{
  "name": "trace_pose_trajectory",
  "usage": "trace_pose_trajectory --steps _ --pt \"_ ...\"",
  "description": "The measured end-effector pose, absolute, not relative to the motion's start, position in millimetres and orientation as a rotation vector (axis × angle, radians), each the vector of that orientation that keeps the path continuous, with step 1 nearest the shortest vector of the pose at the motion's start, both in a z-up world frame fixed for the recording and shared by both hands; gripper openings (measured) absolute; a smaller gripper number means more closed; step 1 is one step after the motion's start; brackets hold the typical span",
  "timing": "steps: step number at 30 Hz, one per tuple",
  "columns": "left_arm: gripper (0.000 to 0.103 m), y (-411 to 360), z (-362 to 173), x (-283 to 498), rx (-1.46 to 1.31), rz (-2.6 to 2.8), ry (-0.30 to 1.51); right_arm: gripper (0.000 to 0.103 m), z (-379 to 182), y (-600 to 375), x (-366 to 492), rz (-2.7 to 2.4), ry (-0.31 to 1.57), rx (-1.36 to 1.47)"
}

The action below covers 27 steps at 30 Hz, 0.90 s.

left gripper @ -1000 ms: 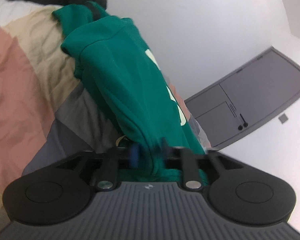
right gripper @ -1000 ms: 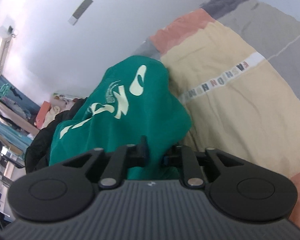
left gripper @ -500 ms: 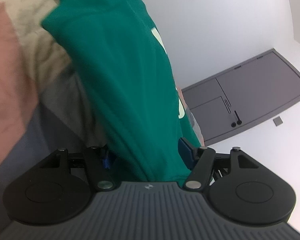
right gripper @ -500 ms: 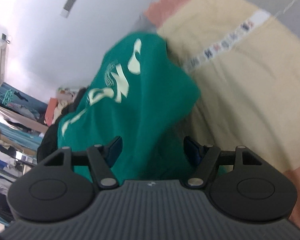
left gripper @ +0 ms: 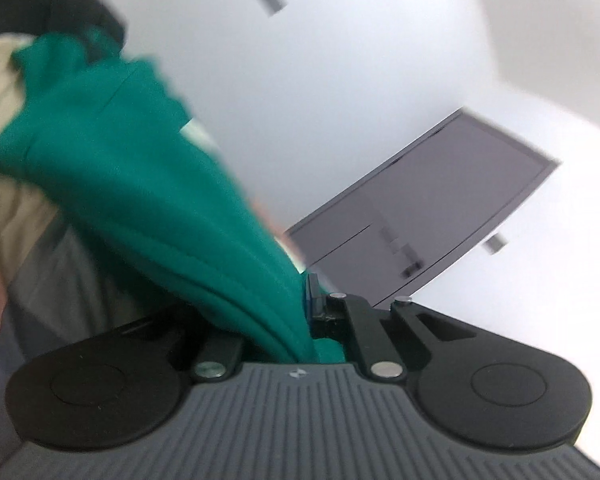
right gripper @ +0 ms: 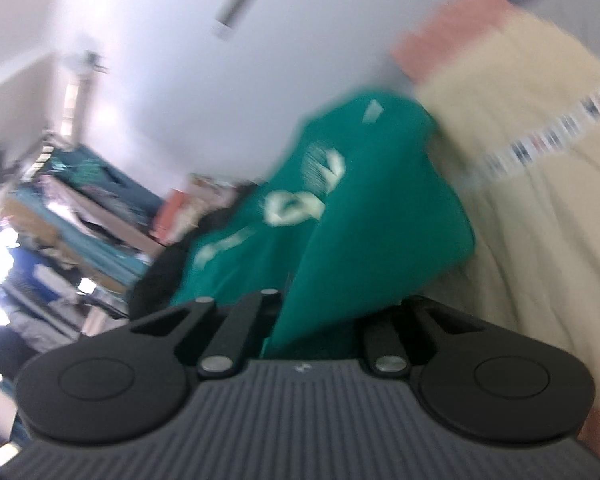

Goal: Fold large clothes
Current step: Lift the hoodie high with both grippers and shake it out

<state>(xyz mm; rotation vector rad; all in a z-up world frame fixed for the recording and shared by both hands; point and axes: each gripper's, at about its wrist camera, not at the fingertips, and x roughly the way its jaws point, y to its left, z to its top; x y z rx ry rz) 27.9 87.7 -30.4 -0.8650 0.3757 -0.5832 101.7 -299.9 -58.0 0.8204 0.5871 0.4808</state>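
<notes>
Green sweatshirt point(left gripper: 132, 184), pale lettering, bunched, blurred

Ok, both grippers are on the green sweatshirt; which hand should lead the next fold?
Probably right: the right gripper grips the green sweatshirt beside open bedspread. The left gripper also grips it, but faces the wall.

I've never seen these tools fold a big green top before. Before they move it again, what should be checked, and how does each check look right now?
1. Left tool clamped on the green top: ok, fabric runs between its closed fingers.
2. Right tool clamped on the green top: ok, fabric bunched in the closed grip.
3. Both grips on matching edges: cannot tell, pictures are blurred.
4. Top hanging free of the patchwork bedspread: cannot tell.
5. Printed lettering facing the right-hand camera: ok.
6. Dark clothing beyond the top not snagged: cannot tell.
</notes>
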Motion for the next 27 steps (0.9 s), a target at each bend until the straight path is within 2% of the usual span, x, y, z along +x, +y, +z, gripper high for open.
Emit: trace_pose_trajectory --steps 4,10,24,27 --pt "0.007 102.8 11.7 -4.9 -0.832 -0.634 0.214 0.011 -14.4 -297.6 79.4 0.562 0.451 0.755" --pt "0.007 126.1 86.9 -24.3 -0.807 -0.64 0.099 0.011 73.5 -279.4 66.5 0.617 0.317 0.678" --pt "0.007 157.2 368.9 -61.7 -0.53 -0.692 -0.202 0.011 339.7 -259.1 64.5 0.777 -0.018 0.537" --pt "0.007 156.6 418.1 -58.4 -0.499 -0.704 -0.214 0.011 386.3 -258.6 60.8 0.774 -0.082 0.483"
